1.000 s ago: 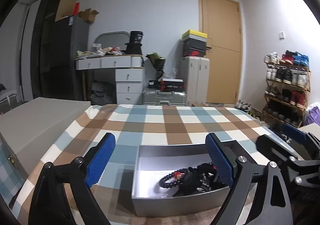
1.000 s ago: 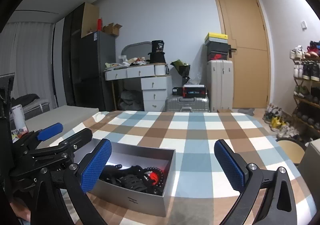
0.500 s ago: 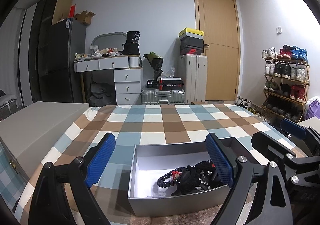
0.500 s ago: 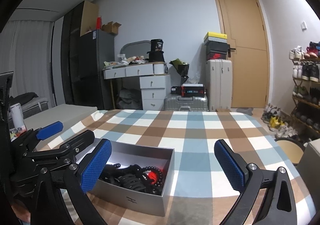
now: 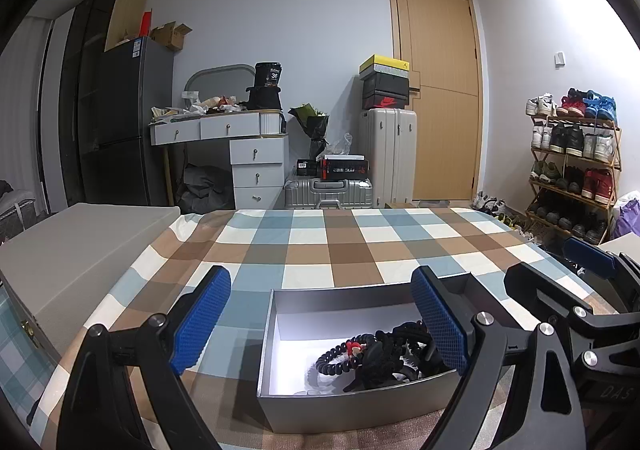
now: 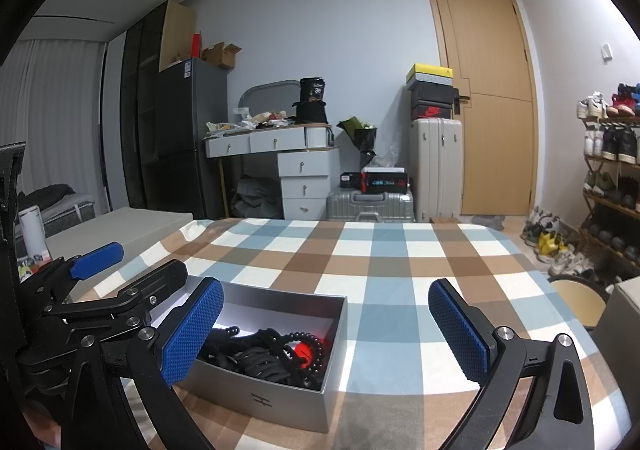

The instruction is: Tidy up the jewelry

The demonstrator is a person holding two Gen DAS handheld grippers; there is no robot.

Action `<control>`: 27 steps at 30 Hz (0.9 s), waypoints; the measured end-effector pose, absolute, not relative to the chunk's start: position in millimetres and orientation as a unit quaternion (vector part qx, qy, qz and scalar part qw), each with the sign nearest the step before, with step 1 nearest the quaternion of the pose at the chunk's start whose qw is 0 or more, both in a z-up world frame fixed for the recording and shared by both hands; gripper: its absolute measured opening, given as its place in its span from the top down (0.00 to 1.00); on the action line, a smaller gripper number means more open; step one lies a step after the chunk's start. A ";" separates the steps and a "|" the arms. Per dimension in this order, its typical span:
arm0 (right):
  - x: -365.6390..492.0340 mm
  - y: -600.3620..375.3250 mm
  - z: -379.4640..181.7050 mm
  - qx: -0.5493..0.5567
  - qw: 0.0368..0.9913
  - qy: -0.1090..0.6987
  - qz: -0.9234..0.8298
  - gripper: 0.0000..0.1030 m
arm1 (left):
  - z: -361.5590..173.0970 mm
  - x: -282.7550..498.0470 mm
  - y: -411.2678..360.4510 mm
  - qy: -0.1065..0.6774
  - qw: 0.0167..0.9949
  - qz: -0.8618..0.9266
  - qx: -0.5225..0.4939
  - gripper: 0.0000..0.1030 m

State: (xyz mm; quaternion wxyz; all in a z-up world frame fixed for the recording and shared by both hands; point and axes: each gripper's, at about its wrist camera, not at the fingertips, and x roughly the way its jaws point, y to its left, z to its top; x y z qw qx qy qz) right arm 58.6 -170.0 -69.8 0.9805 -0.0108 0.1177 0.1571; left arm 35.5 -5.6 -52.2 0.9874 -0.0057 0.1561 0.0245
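An open grey box (image 5: 344, 408) sits on the checked tablecloth (image 5: 320, 242). Inside lies a tangle of black bead bracelets (image 5: 372, 358) with a red bead. My left gripper (image 5: 320, 330) is open and empty, hovering just above the box's near side. My right gripper (image 6: 326, 330) is open and empty; the same box (image 6: 280, 398) with the black bracelets (image 6: 272, 354) lies at its lower left. The left gripper's body (image 6: 100, 306) shows at the left of the right wrist view.
A closed grey case (image 5: 76, 254) lies on the table's left side. A round stool (image 6: 580, 302) stands off the table's right edge. Behind are a white dresser (image 5: 240, 154), suitcases (image 5: 388, 154), a door and a shoe rack (image 5: 572, 166).
Both grippers have shifted slightly; the box sits a little lower and more central in the left wrist view. Both stay open.
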 end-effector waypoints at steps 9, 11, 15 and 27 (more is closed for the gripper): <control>58.7 -169.7 -69.8 -0.010 0.980 0.118 0.157 0.00 | -52.6 35.5 -5.9 0.156 0.987 0.025 -0.005 0.13; 58.8 -169.3 -70.1 -0.010 0.980 0.119 0.157 0.00 | -52.5 35.5 -5.9 0.156 0.987 0.025 -0.005 0.13; 58.6 -169.6 -70.0 -0.010 0.980 0.118 0.157 0.00 | -52.5 35.5 -6.2 0.156 0.987 0.025 -0.005 0.13; 58.9 -170.0 -69.8 -0.009 0.980 0.119 0.158 0.00 | -53.2 36.1 -5.1 0.158 0.987 0.029 -0.007 0.08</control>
